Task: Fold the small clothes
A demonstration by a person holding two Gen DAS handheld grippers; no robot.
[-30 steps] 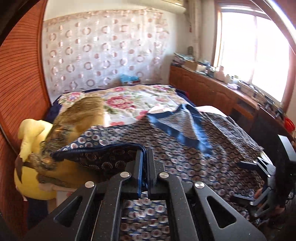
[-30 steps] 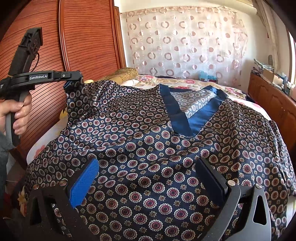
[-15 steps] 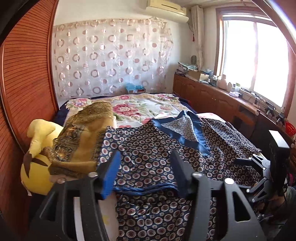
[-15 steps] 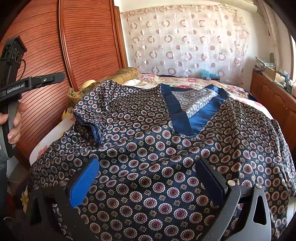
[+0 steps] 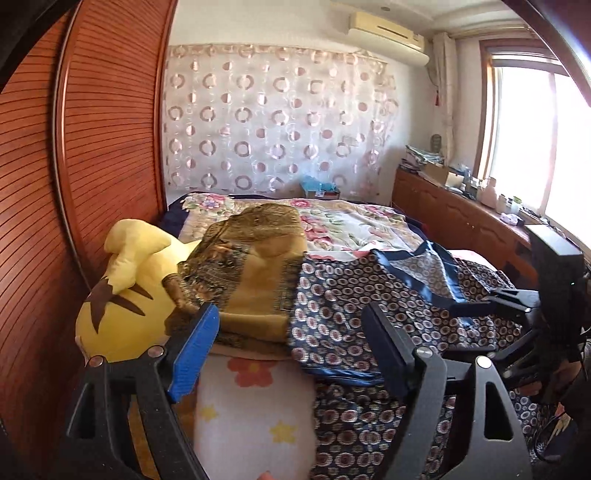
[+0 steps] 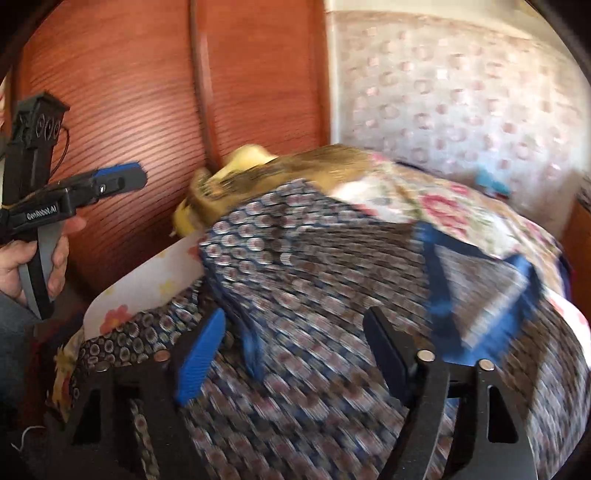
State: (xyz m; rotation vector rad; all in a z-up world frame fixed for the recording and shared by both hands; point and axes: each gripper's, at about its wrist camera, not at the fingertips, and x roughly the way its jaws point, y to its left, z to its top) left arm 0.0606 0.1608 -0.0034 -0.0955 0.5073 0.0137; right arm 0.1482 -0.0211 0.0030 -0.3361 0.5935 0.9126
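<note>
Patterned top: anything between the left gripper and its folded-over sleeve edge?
Nothing visible. The left gripper is open and empty, its jaws having just been opening, with a clear line to the patterned top. The gold cloth and yellow plush sit off to the side.

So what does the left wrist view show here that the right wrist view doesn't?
Only the left wrist view shows the window, the air conditioner and the wooden cabinet, plus the right gripper side-on at its right edge. Only the right wrist view shows the hand gripping the left gripper, whose jaws have just opened and hold nothing. Both show the patterned shirt with its sleeve folded in, the yellow plush toy and the circle-print curtain.
</note>
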